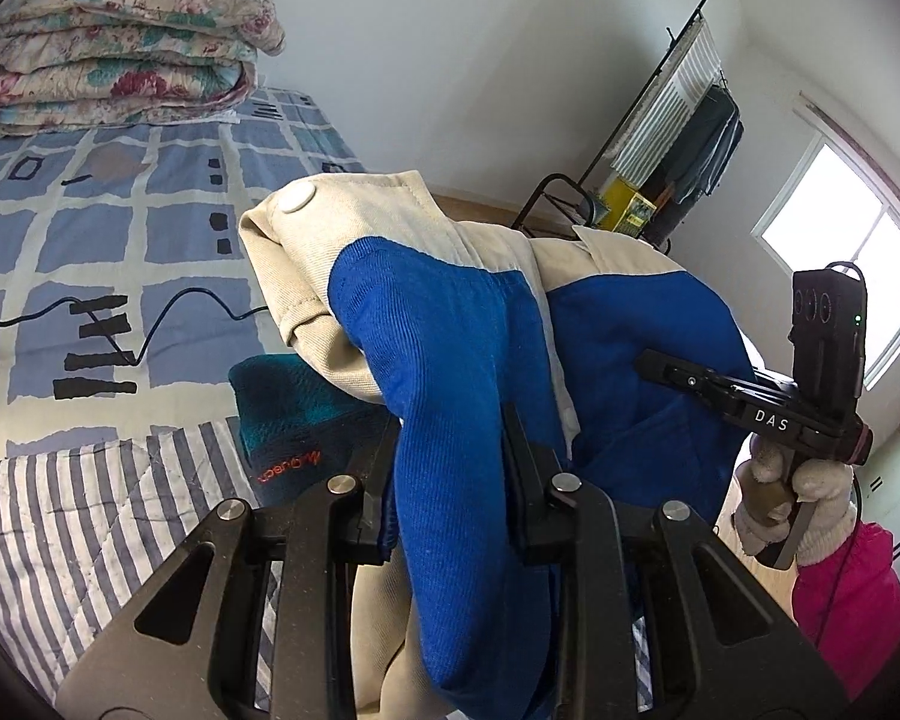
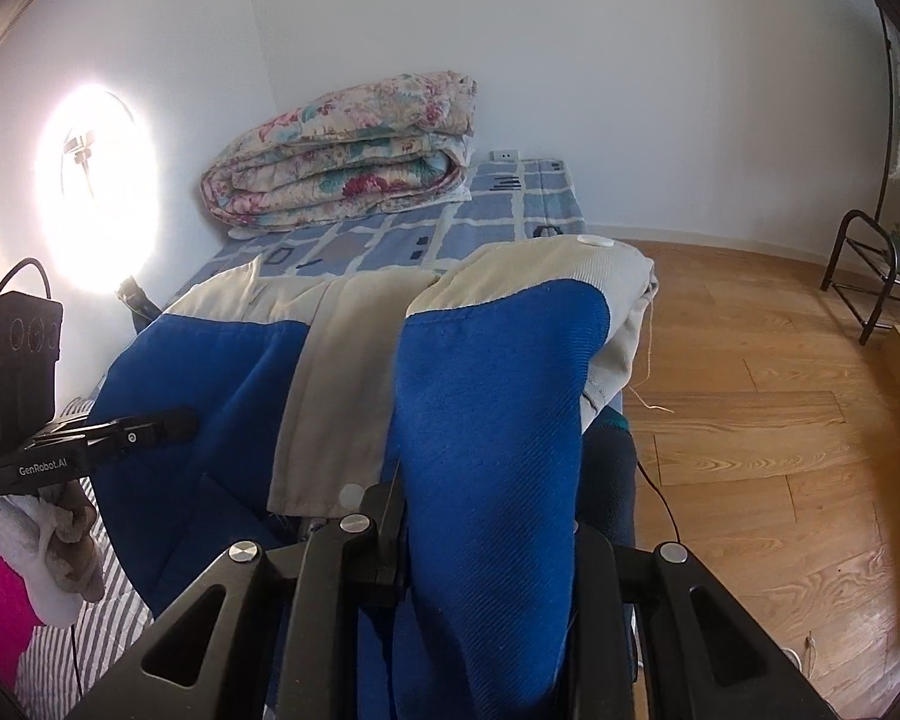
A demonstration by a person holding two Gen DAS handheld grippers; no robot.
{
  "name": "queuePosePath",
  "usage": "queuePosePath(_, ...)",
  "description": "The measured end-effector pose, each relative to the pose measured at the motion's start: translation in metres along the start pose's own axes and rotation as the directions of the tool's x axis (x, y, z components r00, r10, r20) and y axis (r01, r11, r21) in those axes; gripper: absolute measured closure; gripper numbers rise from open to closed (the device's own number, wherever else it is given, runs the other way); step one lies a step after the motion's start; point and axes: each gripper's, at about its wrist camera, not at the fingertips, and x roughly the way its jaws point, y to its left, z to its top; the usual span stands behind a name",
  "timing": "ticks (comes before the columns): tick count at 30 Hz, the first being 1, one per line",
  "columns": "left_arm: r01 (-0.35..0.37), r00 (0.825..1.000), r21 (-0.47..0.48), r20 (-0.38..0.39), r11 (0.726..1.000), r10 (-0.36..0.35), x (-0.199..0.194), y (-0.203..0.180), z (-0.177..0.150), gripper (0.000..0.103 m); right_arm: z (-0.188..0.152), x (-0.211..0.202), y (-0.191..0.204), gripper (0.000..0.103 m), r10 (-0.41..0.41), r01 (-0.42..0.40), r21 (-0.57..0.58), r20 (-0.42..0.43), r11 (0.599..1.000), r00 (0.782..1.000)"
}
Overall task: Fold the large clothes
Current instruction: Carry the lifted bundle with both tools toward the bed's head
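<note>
A large blue and beige jacket (image 1: 450,312) with white snap buttons hangs bunched over the bed. In the left wrist view my left gripper (image 1: 450,474) is shut on a thick blue fold of it. The right gripper (image 1: 651,360) comes in from the right, its tip against the blue cloth, carried by a gloved hand (image 1: 810,498). In the right wrist view the jacket (image 2: 498,372) drapes over my right gripper (image 2: 486,522), which is shut on another blue fold; its right finger is hidden by cloth. The left gripper (image 2: 177,420) pinches the garment's left side.
The bed (image 1: 108,228) has a blue checked sheet and a striped quilt (image 1: 90,516). A folded floral quilt (image 2: 342,150) lies at its far end. A dark teal garment (image 1: 294,414) and a black cable (image 1: 168,318) lie on it. A wooden floor (image 2: 750,396), a metal rack (image 2: 870,276) and a window (image 1: 858,264) are to the right.
</note>
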Motion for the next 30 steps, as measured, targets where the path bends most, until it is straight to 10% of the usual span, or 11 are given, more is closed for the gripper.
queuePosePath(30, -0.060, 0.996, -0.002, -0.063, 0.998, 0.059, 0.024, 0.043, -0.014, 0.059, -0.024, 0.047, -0.055, 0.051, -0.046, 0.054, 0.121, -0.069, 0.991, 0.997)
